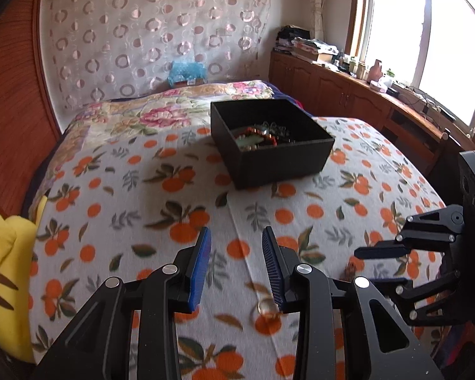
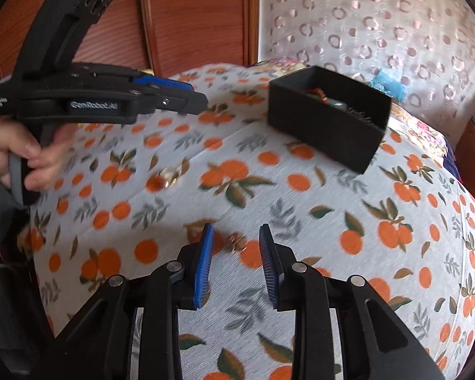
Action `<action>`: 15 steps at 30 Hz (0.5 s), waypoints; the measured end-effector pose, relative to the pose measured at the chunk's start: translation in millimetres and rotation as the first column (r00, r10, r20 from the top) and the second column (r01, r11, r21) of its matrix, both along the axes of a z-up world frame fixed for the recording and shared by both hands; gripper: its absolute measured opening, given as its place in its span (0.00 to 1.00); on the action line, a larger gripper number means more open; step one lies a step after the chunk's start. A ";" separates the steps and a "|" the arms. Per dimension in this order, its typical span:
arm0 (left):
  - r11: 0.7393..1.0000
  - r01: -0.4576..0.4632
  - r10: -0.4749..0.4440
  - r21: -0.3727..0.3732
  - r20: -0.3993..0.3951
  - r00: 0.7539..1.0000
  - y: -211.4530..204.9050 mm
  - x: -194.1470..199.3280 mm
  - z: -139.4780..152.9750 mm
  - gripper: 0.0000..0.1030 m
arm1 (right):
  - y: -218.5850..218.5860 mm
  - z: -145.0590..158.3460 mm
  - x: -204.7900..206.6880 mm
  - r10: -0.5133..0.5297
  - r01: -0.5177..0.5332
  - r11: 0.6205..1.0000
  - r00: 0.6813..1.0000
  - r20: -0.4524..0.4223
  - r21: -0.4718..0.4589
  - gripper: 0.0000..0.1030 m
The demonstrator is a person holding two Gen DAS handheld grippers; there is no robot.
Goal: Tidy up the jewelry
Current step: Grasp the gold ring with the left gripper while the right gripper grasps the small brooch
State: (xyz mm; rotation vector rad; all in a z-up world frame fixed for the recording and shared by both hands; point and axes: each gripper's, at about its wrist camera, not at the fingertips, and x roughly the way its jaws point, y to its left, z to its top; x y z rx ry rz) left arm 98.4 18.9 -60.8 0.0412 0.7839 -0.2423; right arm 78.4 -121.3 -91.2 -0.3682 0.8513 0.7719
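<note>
A: Left side first. Left gripper (image 1: 236,255) hangs low over the orange-print bedspread (image 1: 136,196), jaws standing apart, nothing between them. A small gold ring (image 1: 266,308) with a clear stone lies on the cloth just beside its right finger; touching or not, I can't tell.

B: In the right wrist view that same piece, or one like it, shows as a gold blur (image 2: 169,175) on the cloth below the left gripper.

A: Centre, far: the black box (image 1: 270,141) sits open on the bedspread. Jewelry (image 1: 259,136) is already inside — reddish beads, something green, a dark metal tangle.

B: So part of the sorting looks done. Right side?

A: Right gripper (image 2: 236,253) also low, jaws apart and empty. A small brownish-gold piece (image 2: 237,242) lies on the cloth between its fingertips, blurred; type unclear.

B: My read: at least two loose pieces left on the bed, both well apart from the box, neither gripped.

A: Agreed. Bulk in the box, the last small items still to pick up. Blur hides anything finer.
</note>
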 end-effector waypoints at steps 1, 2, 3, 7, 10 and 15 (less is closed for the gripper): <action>1.000 0.002 -0.002 -0.001 -0.010 1.000 1.2 -3.6 -3.8 0.31 | 0.4 -1.5 -0.6 0.001 -0.001 1.000 1.000 -0.002 -0.005 0.31; 1.000 0.002 -0.002 -0.002 -0.020 1.000 1.8 -6.7 -7.5 0.31 | -0.6 -2.0 -0.3 -0.001 0.001 1.000 1.000 -0.002 -0.008 0.31; 1.000 0.003 -0.003 -0.002 -0.029 1.000 1.9 -9.2 -10.7 0.31 | -0.9 -2.1 -0.1 -0.004 0.004 1.000 1.000 0.000 -0.008 0.31; 1.000 0.018 -0.018 -0.007 -0.056 0.998 0.2 -19.5 -20.3 0.42 | 0.7 -2.3 0.8 -0.009 0.009 1.000 1.000 0.014 -0.020 0.19; 0.999 0.032 -0.033 -0.015 -0.063 0.997 -3.7 -27.1 -24.3 0.47 | 0.9 -1.9 1.8 -0.009 0.009 1.000 1.000 0.016 -0.019 0.16; 0.998 0.059 -0.059 -0.009 -0.076 0.995 -13.4 -31.7 -30.8 0.47 | -3.8 3.3 5.9 -0.032 0.032 0.999 0.999 0.033 -0.003 0.16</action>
